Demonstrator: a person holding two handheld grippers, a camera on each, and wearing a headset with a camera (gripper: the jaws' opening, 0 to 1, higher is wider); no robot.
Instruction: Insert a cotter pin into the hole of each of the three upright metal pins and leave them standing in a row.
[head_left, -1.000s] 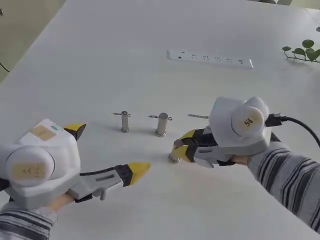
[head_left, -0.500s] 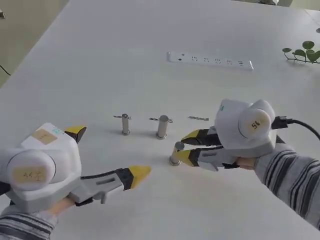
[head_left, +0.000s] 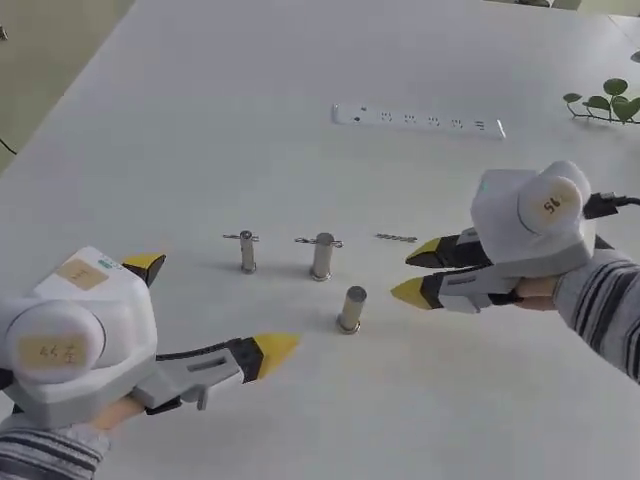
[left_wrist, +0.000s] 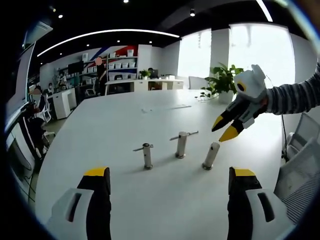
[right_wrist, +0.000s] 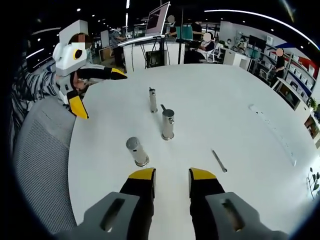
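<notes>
Three upright metal pins stand on the white table (head_left: 200, 120). The left pin (head_left: 247, 250) and the middle pin (head_left: 322, 256) each carry a cotter pin through the top. The third pin (head_left: 350, 308) stands nearer, out of line, with nothing in it. A loose cotter pin (head_left: 396, 238) lies flat to the right of the middle pin. My right gripper (head_left: 412, 272) hovers open just right of the third pin, clear of it, holding nothing. My left gripper (head_left: 215, 305) is wide open at the lower left, aimed at the pins (left_wrist: 181, 145). The bare pin (right_wrist: 136, 151) and the loose cotter pin (right_wrist: 219, 161) sit ahead of the right gripper (right_wrist: 172, 175).
A white power strip (head_left: 418, 120) lies farther back on the table. Leaves of a plant (head_left: 605, 103) reach in at the far right edge. Around the table is an office with desks, and people stand far off.
My right gripper, which was closed around the third pin, has opened and drawn back to the right. The pin stays standing where it was. The left gripper has barely moved.
</notes>
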